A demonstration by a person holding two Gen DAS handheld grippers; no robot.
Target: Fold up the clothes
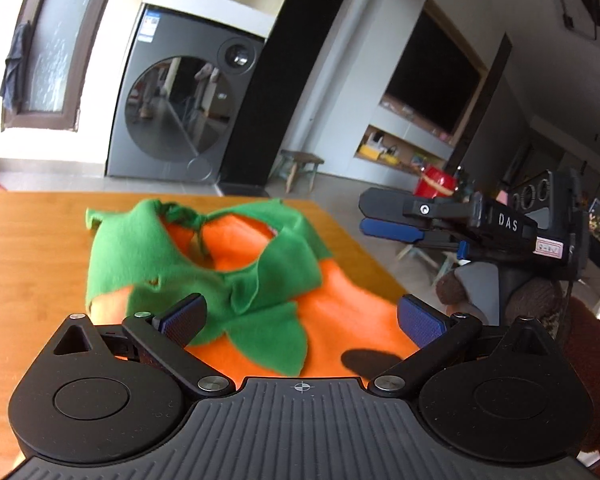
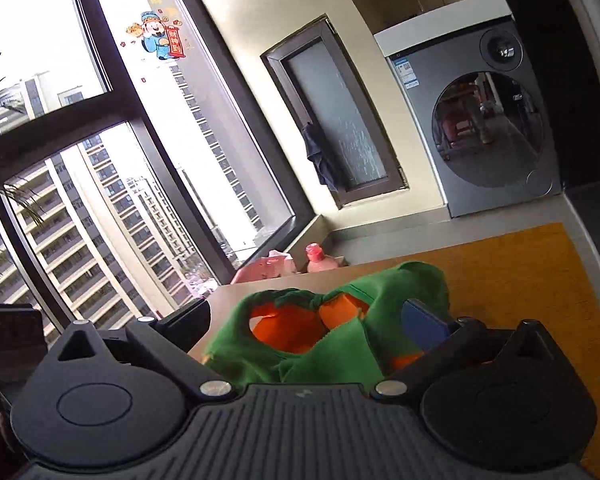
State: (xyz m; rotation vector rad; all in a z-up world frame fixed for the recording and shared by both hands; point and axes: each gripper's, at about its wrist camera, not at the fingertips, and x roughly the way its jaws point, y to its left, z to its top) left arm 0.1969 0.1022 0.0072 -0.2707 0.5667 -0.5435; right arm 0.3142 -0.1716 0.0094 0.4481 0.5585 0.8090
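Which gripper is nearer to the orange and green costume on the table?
Left. The left gripper is open right over the costume, its fingers on either side of the green collar. The right gripper hangs off the table's right edge, apart from the cloth.

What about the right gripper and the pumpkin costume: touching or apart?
Apart. Left wrist view shows bare table between the right gripper and the pumpkin costume.

Your daylight pours in from the window (image 2: 100, 140), blown out white; fisheye bends every edge, garment (image 1: 220, 272) looks soft, shadows stay mild.
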